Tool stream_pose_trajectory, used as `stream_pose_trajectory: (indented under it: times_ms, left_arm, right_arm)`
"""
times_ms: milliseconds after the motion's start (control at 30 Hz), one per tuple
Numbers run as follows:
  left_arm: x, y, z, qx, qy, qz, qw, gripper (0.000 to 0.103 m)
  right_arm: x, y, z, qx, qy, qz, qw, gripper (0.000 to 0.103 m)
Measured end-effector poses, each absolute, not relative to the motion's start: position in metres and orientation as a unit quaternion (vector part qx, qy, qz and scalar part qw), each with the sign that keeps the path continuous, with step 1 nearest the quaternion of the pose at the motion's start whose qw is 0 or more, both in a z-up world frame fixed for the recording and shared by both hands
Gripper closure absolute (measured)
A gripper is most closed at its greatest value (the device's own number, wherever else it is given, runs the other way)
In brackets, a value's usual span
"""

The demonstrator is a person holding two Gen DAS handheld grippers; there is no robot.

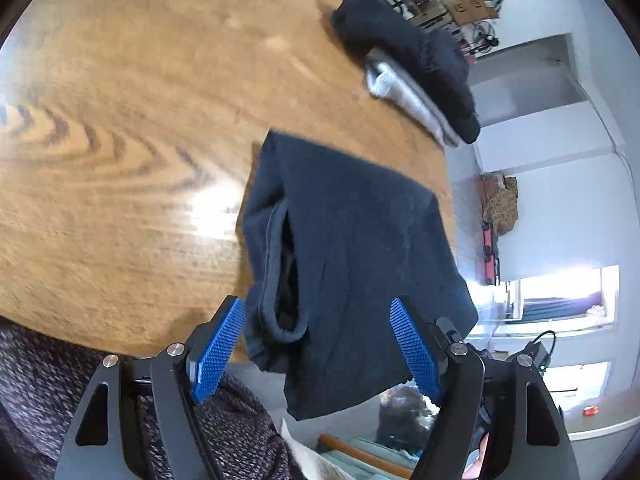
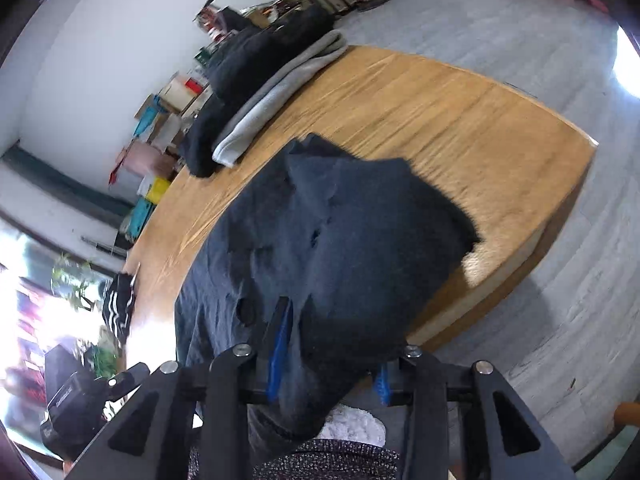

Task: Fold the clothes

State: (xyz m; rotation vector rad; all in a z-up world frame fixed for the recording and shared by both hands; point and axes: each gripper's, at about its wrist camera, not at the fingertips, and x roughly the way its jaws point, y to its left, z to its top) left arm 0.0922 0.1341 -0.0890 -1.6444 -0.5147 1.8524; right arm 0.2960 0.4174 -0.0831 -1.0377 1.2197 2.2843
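Note:
A dark navy garment (image 1: 352, 248) lies folded at the near edge of the wooden table (image 1: 120, 120), its lower part hanging over the edge. My left gripper (image 1: 316, 350) is open, with its blue pads (image 1: 218, 348) wide apart on either side of the cloth and not touching it. In the right wrist view the same navy garment (image 2: 328, 232) drapes from the table (image 2: 440, 120) over my right gripper (image 2: 332, 364). That gripper is shut on a bunch of its fabric, and the cloth mostly hides its blue pads (image 2: 278, 356).
A stack of folded clothes, dark over grey (image 1: 420, 64) (image 2: 260, 80), sits at the far table edge. A person's knitted sweater (image 1: 40, 380) is close below the grippers. A black striped item (image 2: 118, 308) lies at the table's left edge. Boxes and clutter line the far wall.

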Motion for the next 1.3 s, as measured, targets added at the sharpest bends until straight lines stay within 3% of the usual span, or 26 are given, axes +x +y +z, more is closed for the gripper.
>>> stream_pose_trajectory:
  times_ms: [133,333,467,633,933,1000,1067,1167,1300]
  left_arm:
    - [0.083,0.148,-0.077,-0.615,-0.176,0.701,0.315,0.027]
    - [0.073,0.195,-0.080,-0.623,-0.150,0.686,0.345,0.027]
    - [0.069,0.237,-0.091,-0.632,-0.159,0.662,0.369,0.027]
    - [0.068,0.285,-0.095,-0.644,-0.106,0.659,0.374,0.027]
    - [0.044,0.285,-0.105,-0.650,-0.034,0.704,0.283,0.027]
    - [0.038,0.282,-0.111,-0.657,-0.028,0.702,0.274,0.027]
    - [0.037,0.283,-0.116,-0.660,-0.021,0.699,0.275,0.027]
    - [0.040,0.290,-0.121,-0.659,0.001,0.699,0.278,0.027]
    - [0.040,0.290,-0.122,-0.657,-0.001,0.698,0.285,0.026]
  right_arm:
    - [0.308,0.432,-0.089,-0.361,0.448,0.795,0.193,0.055]
    - [0.322,0.450,-0.092,-0.342,0.469,0.788,0.206,0.050]
    - [0.318,0.458,-0.091,-0.332,0.475,0.787,0.211,0.050]
    - [0.312,0.463,-0.091,-0.334,0.473,0.786,0.217,0.050]
    - [0.311,0.470,-0.095,-0.358,0.457,0.777,0.244,0.049]
    - [0.309,0.471,-0.095,-0.359,0.454,0.776,0.248,0.055]
    - [0.305,0.468,-0.090,-0.353,0.445,0.787,0.240,0.072]
    - [0.299,0.458,-0.071,-0.341,0.409,0.817,0.221,0.081]
    - [0.292,0.441,-0.043,-0.324,0.380,0.847,0.180,0.085]
